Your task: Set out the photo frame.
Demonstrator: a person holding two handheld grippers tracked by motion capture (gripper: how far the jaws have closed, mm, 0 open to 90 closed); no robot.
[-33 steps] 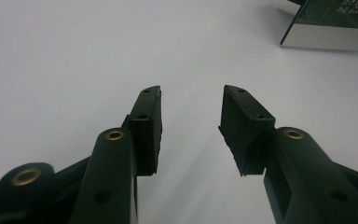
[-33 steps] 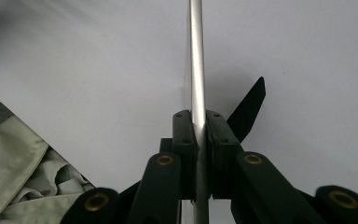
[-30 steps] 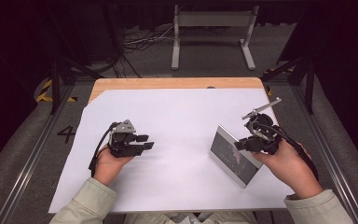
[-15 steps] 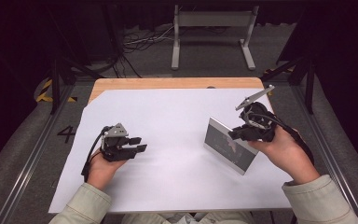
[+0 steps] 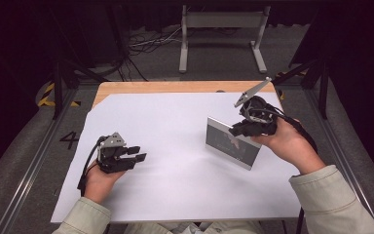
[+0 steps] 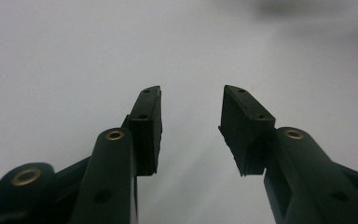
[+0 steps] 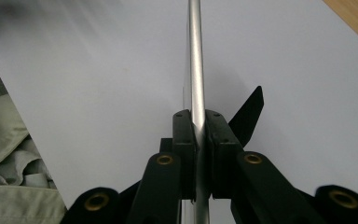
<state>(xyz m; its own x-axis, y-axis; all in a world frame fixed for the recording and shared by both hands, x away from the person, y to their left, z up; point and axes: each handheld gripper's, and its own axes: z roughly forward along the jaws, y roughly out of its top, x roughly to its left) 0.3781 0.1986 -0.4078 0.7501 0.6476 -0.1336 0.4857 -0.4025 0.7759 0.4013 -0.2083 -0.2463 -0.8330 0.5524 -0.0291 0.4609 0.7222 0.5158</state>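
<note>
left gripper (image 5: 137, 154): jaws apart, empty | right gripper (image 5: 234, 130): clamped on picture frame (image 5: 232, 142) edge

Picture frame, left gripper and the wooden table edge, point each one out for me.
picture frame (image 5: 231, 144), high view, on its front face.
left gripper (image 5: 137, 153), high view, midway between its open jaws' tips.
wooden table edge (image 5: 175, 87), high view, on the bare strip beyond the white sheet.

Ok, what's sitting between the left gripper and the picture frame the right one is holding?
Nothing: in the high view, bare white sheet runs from the left gripper to the picture frame clamped in the right gripper.
</note>
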